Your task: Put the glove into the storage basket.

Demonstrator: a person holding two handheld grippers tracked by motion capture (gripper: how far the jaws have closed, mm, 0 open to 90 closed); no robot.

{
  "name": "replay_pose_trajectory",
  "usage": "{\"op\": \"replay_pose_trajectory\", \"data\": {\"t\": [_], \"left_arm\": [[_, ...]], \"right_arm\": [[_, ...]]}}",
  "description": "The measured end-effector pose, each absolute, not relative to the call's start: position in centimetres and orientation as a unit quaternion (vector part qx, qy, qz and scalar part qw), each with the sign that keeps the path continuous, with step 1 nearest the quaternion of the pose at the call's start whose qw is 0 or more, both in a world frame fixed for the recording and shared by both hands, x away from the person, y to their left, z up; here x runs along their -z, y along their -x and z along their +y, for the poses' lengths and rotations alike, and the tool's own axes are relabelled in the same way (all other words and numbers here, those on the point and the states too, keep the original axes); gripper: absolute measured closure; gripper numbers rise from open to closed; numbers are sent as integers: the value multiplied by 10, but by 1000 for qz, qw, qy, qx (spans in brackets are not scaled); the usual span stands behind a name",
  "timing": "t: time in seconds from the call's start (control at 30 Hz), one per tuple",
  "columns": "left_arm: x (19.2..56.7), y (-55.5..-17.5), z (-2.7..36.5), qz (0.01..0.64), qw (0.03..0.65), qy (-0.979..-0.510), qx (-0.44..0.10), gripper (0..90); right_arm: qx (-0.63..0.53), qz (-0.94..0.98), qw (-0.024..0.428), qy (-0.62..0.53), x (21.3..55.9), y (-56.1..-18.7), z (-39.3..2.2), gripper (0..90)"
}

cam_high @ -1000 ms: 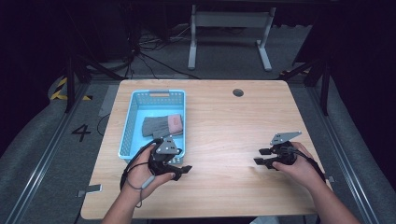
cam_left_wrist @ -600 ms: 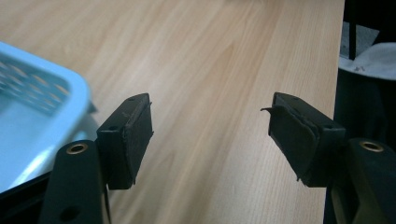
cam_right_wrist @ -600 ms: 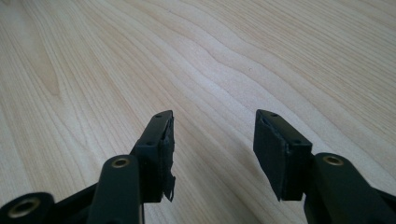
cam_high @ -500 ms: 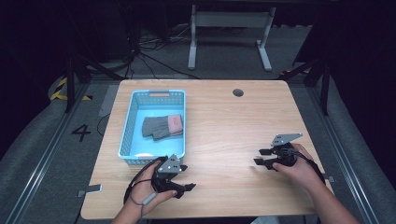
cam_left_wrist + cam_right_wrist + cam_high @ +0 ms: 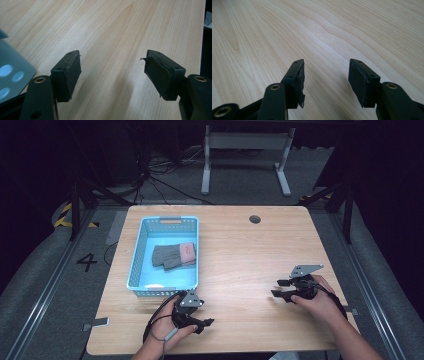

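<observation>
My left gripper (image 5: pixel 205 322) lies low over the wooden table (image 5: pixel 240 250) near its front edge, just in front of the light blue basket (image 5: pixel 136 265). Its jaws point right and stand wide open with nothing between them, as the left gripper view (image 5: pixel 112 56) shows over bare wood. A folded grey cloth with a pink band (image 5: pixel 173 255) lies in the basket. At the right, my right gripper (image 5: pixel 278 288) rests by the table surface, pointing left. In the right gripper view (image 5: pixel 325 62) its jaws are open and hold nothing.
A blurred corner of the basket (image 5: pixel 11 75) sits at the left of the left gripper view. A round cable hole (image 5: pixel 255 219) marks the table's far side. Beyond the table stand a grey metal frame (image 5: pixel 245 155) and floor cables.
My left hand has drawn back from the basket's front wall toward the table's near edge and sunk lower. The right hand has kept still.
</observation>
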State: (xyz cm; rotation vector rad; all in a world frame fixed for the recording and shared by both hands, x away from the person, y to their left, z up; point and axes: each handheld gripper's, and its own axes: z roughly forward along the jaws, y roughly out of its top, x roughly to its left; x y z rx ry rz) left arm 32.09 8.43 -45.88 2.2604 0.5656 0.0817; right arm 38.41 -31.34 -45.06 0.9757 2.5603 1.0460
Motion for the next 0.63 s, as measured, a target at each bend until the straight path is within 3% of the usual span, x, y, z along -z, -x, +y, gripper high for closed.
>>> {"op": "replay_pose_trajectory", "data": {"t": [0.17, 0.4, 0.63], "left_arm": [[462, -321, 83, 216, 381, -897, -54, 280], [463, -322, 80, 207, 382, -899, -47, 190], [465, -324, 86, 217, 387, -895, -43, 171]], "right_arm": [[-358, 865, 114, -332, 453, -384, -313, 472], [-360, 862, 120, -336, 455, -385, -312, 446], [-362, 860, 126, -337, 454, -385, -313, 435]]}}
